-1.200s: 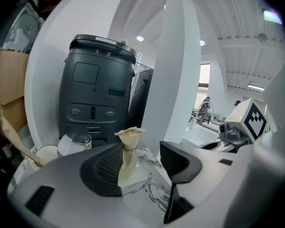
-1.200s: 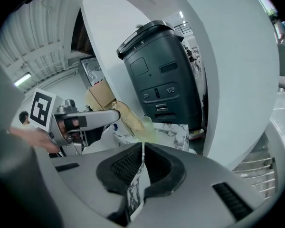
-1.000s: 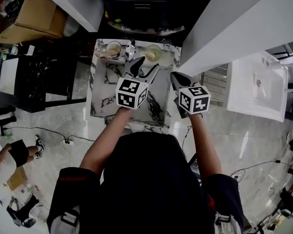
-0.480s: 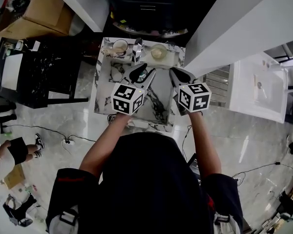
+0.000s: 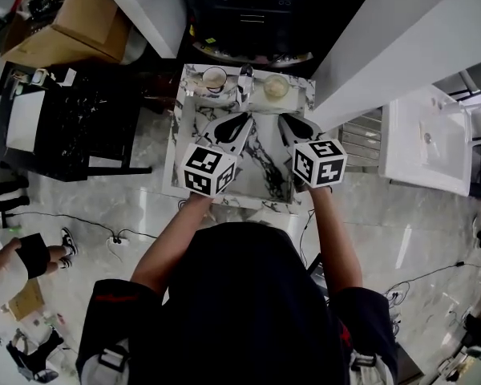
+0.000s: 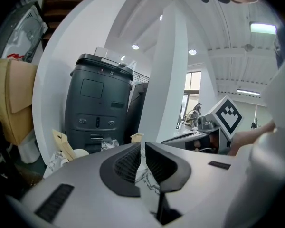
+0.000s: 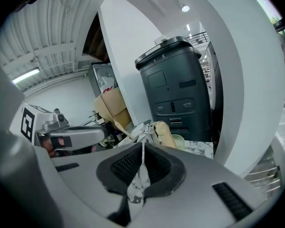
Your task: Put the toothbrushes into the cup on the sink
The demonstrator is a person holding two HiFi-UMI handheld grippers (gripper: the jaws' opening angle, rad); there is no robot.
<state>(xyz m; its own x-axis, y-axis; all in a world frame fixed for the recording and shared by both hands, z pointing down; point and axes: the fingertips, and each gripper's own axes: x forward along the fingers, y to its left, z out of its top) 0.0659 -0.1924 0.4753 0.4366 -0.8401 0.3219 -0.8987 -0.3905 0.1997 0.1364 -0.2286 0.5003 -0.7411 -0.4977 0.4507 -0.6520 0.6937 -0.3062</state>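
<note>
**Grippers.** The left gripper [image 6: 141, 147] is empty. Its jaws have just been closing and now stand all but together, with only a sliver of marble showing between the pads. The right gripper [image 7: 143, 148] is fully closed, tips meeting, and also holds nothing. The two are held side by side and pointed slightly downward.

**Below and ahead of the fingertips.** The marble sink [image 5: 179, 147] lies directly under both sets of fingers. No loose toothbrush can be seen in the basin or on its rim.

**Beyond the fingertips, at the back edge.** The faucet [image 5: 244, 83] stands roughly between the two grippers' lines of aim. The cup [image 5: 215, 79] is ahead of the left fingers, just left of the faucet. A second pale vessel [image 5: 275, 88] sits ahead of the right fingers, on the faucet's other side. All three are well clear of the pads.

**The toothbrushes.** In the left gripper view a slim cream shape [image 6: 61, 144] rises at a slant to the left of the fingers, about where the cup should be. It may be a toothbrush handle already standing in the cup, but the view is too small and distorted to confirm this.

**Handling assessment.** A toothbrush should be light, stiff and narrow, with a smooth handle that is likely to slip or swivel in a loose pinch. The best hold would be across the middle of the handle, pads on its flatter faces and clear of the bristles. The cup looks light enough to tip if its rim is struck, so a brush should go in upright and be released low.
</note>
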